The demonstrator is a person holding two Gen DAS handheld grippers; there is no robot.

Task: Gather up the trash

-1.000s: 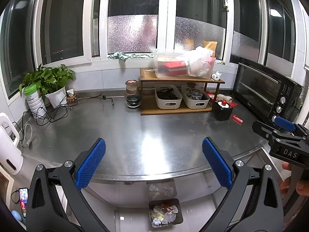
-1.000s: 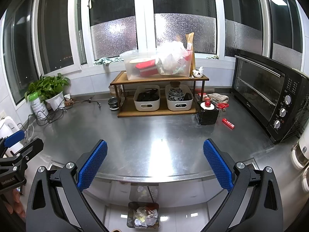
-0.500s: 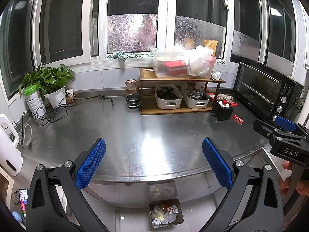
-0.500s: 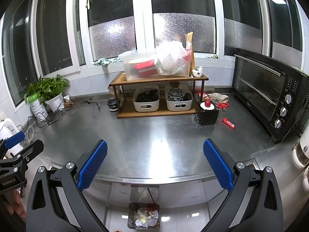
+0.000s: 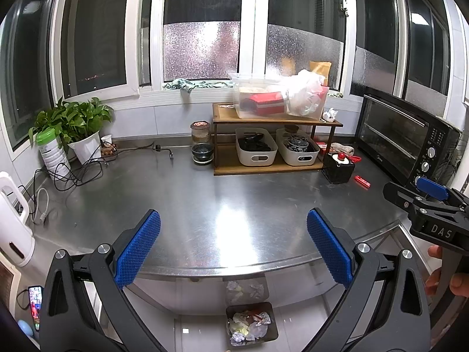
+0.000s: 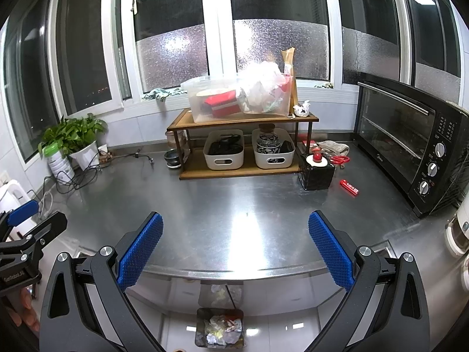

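Floor bin (image 5: 251, 322) full of crumpled trash (image 5: 249, 324)

Left tool (image 5: 233, 248), right tool (image 6: 235, 249): both agape, empty

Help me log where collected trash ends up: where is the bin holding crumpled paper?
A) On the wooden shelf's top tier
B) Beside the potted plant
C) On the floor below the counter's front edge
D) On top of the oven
C: the bin of crumpled paper sits on the tiled floor below the steel counter's front edge, seen between the open jaws of the left gripper and likewise the right gripper.
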